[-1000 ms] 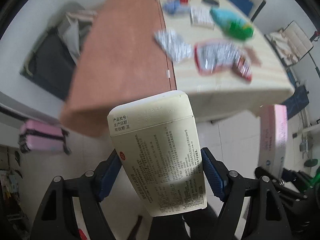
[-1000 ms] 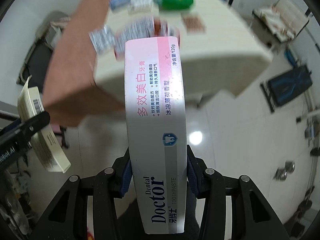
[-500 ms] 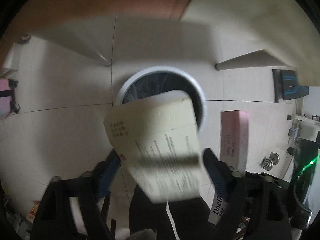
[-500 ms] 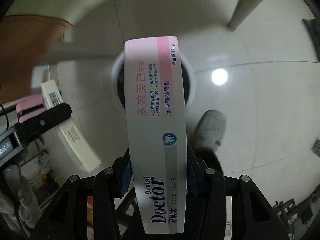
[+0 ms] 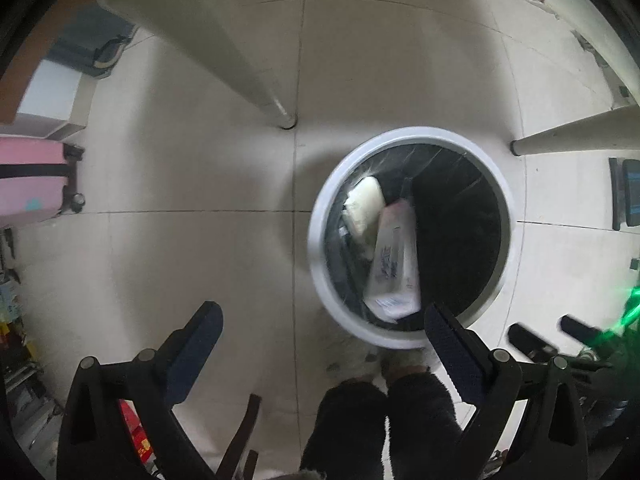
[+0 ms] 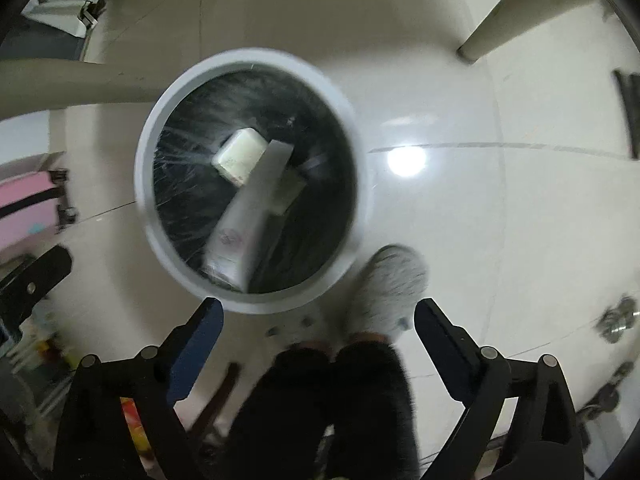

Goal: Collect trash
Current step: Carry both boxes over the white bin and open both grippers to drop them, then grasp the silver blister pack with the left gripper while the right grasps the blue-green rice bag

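1. Currently, your left gripper [image 5: 322,322] hangs above the tiled floor [image 5: 192,184] with its jaws spread wide and nothing between them.
2. Your right gripper [image 6: 318,316] is likewise spread wide and holds nothing; it sits just above the near rim of the trash bin [image 6: 160,120].
3. The trash bin is round, white-rimmed and lined with a black bag. In the left wrist view its rim [image 5: 320,200] lies ahead and to the right of the left gripper's right finger [image 5: 452,344].
4. The toothpaste box [image 6: 248,208] lies inside the bin, slanted, its lower end near the rim closest to you. The left wrist view shows it [image 5: 394,264] blurred, against the left inner wall.
5. The cream medicine box [image 6: 240,154] also lies inside the bin, touching the upper end of the toothpaste box. In the left wrist view it [image 5: 366,206] sits beside the toothpaste box, toward the rim.
6. Table legs stand on the floor near the bin: one [image 5: 276,112] to its left in the left wrist view, another [image 5: 560,138] to its right.
7. Your grey slipper [image 6: 388,288] rests on the floor just beside the bin, between the right gripper's fingers in that view.
8. A pink suitcase [image 5: 28,180] stands well apart at the left edge.
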Demonstrator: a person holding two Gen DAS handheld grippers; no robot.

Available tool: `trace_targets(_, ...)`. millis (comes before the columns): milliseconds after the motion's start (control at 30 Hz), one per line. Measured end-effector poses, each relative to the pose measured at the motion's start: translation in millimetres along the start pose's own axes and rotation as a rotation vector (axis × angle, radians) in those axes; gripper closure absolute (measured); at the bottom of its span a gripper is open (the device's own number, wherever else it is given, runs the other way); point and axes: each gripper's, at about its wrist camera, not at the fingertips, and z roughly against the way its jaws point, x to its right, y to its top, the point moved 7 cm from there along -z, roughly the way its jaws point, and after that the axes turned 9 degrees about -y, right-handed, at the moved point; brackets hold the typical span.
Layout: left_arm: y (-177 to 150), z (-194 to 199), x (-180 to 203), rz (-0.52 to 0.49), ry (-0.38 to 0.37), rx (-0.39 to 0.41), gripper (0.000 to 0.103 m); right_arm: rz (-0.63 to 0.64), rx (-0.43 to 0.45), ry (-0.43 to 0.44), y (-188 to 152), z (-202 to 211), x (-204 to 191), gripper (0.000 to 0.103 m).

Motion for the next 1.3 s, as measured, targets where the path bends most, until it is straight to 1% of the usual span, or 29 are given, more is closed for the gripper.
trace_targets(100, -9, 10, -4, 0.013, 0.004, -0.01, 0.0, 0.009, 0.049, -0.06, 7, 21, 1, 0.004)
trace_targets(167, -12, 17, -2, 0.017, 0.006, -0.01, 0.0, 0.017, 0.074, -0.081, 10, 31, 1, 0.004)
trace_targets(233, -14, 20, 1, 0.015, 0.014, -0.004, 0.0, 0.021, 0.084, -0.085, 8, 40, 0, 0.004)
trace_targets(300, -17, 27, 4, 0.014, 0.012, 0.004, 0.0, 0.017, 0.091, -0.09, 8, 52, -10, 0.004)
trace_targets(500, -22, 53, 8, 0.013, 0.003, 0.027, 0.0, 0.002, 0.118, -0.096, -4, 84, -11, 0.004)
trace_targets(600, -27, 73, 10, 0.01, -0.006, 0.04, 0.0, -0.003, 0.138, -0.092, -9, 108, -7, 0.004)
trace_targets(733, -37, 109, 13, 0.01, -0.017, 0.049, 0.0, -0.015, 0.164, -0.081, -22, 151, 1, 0.004)
trace_targets(900, -50, 171, 18, 0.016, -0.039, 0.071, 0.0, -0.023, 0.191, -0.062, -43, 217, 5, 0.004)
trace_targets(1067, -63, 251, 21, 0.015, -0.063, 0.115, 0.0, -0.043, 0.205, -0.011, -72, 303, 4, 0.004)
trace_targets(1200, -61, 319, 24, 0.014, -0.079, 0.195, 0.0, -0.064, 0.248, 0.031, -87, 375, 2, 0.004)
trace_targets(1300, -45, 370, 29, 0.012, -0.086, 0.274, 0.0, -0.095, 0.317, 0.065, -86, 438, 7, 0.004)
